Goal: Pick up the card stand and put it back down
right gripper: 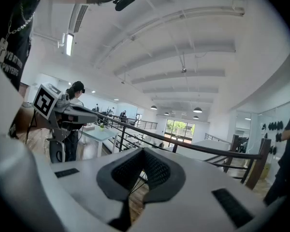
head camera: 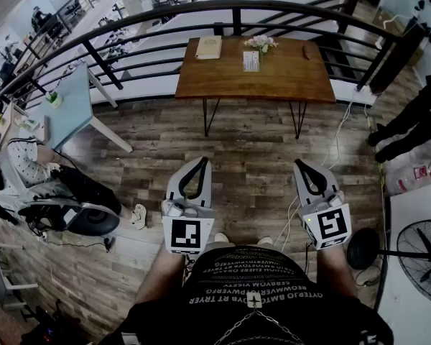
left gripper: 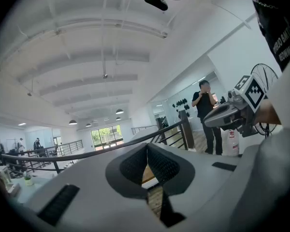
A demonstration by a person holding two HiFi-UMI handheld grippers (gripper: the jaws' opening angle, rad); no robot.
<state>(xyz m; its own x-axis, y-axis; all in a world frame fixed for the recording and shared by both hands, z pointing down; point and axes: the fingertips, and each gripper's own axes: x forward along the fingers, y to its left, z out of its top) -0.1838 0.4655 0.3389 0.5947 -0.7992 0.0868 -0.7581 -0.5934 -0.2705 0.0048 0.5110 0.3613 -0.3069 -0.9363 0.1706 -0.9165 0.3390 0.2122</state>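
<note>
Bright, even light from ceiling lamps (right gripper: 197, 109) and far windows (left gripper: 105, 135), shadows soft, fisheye bending and dark corners in both gripper views, left tool (left gripper: 147, 151) softly blurred up close, head view sharp.

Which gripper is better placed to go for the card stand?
Right, marginally. Left gripper and right gripper are shut, empty, short of the table; the card stand sits roughly midway, but the right one angles toward it more.

Card stand (head camera: 251, 60) — its print too small to read.
</note>
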